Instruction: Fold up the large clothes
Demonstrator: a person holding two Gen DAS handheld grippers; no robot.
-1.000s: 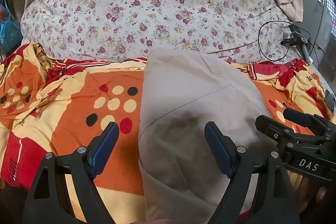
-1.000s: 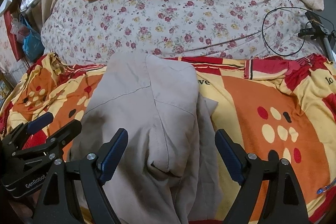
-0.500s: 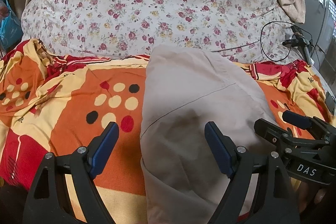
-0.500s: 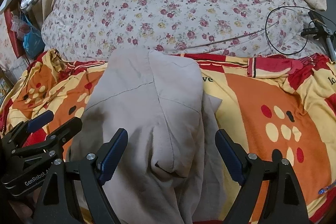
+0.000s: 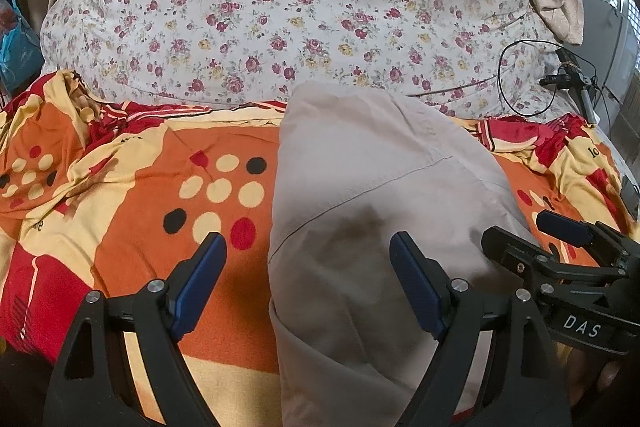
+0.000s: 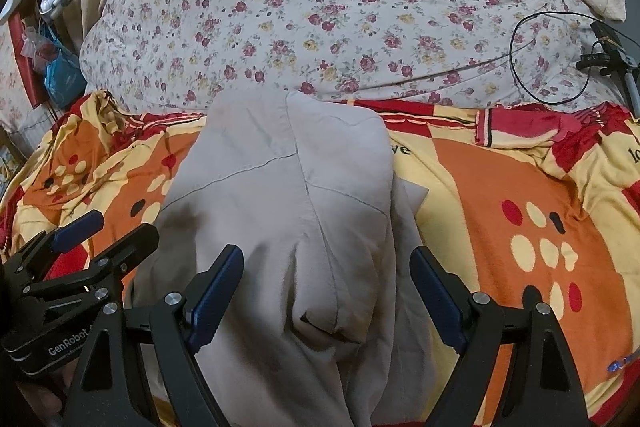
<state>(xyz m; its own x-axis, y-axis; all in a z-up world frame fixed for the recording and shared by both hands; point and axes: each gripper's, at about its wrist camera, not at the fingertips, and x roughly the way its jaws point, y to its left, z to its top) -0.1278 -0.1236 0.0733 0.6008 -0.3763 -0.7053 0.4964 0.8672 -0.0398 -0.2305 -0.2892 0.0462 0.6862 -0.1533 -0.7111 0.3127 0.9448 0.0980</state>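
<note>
the left tongs (image 5: 308, 281) hang with their jaws spread wide and nothing pinched; the folded beige garment (image 5: 384, 219) lies under and ahead of them, its left edge running between the blue pads. the right tongs (image 6: 327, 293) are spread wide too, gripping nothing, poised over the same garment (image 6: 288, 211), whose folded layers bulge between the jaws. the garment rests on an orange, red and yellow dotted blanket (image 5: 132, 195) spreading to both sides of the tongs. beyond it lies a floral quilt (image 6: 340, 19), with a looped black cable (image 6: 552, 59) far right.
</note>
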